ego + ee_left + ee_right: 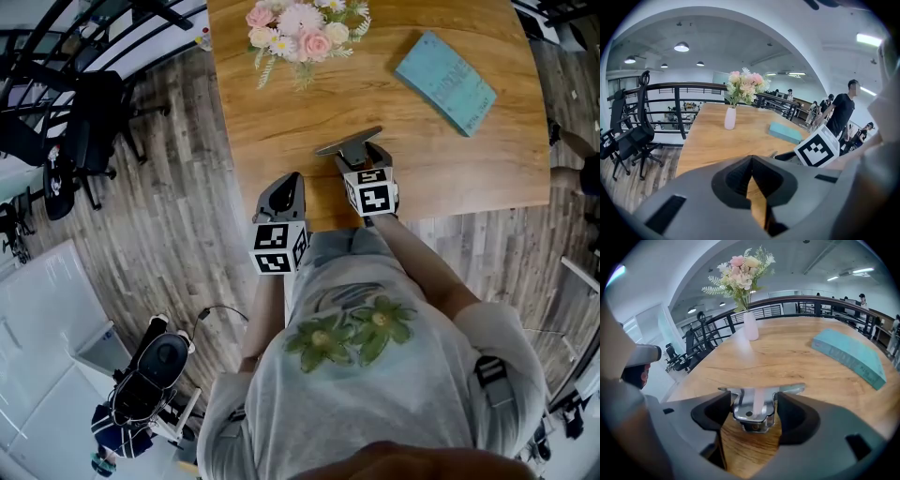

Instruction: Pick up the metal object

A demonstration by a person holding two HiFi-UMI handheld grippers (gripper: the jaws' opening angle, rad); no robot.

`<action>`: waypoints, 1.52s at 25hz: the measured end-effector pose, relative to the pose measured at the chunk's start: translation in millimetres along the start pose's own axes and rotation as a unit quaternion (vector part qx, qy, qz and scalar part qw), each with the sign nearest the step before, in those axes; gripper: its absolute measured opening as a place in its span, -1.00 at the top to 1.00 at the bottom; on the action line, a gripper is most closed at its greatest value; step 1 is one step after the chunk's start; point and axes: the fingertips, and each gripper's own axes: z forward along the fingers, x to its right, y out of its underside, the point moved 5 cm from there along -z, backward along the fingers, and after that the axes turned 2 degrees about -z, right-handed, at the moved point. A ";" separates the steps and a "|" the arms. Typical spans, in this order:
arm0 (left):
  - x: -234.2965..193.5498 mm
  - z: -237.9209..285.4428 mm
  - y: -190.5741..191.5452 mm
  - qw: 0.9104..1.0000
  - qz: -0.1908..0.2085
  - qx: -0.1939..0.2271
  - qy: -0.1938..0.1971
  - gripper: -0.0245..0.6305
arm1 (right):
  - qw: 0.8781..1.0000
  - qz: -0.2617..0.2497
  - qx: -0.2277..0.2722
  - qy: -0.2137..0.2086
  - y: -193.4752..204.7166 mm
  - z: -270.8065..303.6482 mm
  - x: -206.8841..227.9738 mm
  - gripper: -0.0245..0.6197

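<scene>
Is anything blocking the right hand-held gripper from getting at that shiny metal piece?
Nothing visible does. The metal object sits right between the jaws of the right hand-held gripper, close against both. The book and the flowers are farther back on the table.

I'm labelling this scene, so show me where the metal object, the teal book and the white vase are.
metal object [754, 408], right gripper view, on its shiny middle body.
teal book [445, 82], head view, middle of its cover.
white vase [751, 327], right gripper view, middle of its body.
</scene>
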 end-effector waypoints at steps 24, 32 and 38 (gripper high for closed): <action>-3.0 14.2 -13.1 1.000 -0.010 0.005 0.002 0.88 | 0.998 -0.049 -0.027 -0.002 2.2 14.7 2.2 0.00; -4.5 9.0 -13.8 1.000 -0.021 0.013 -0.002 0.88 | 0.997 -0.069 -0.011 -0.018 -5.1 7.4 2.3 0.01; -4.8 4.7 -14.9 0.999 -0.024 0.022 -0.006 0.88 | 0.995 -0.093 0.001 -0.033 -6.2 2.4 3.1 0.01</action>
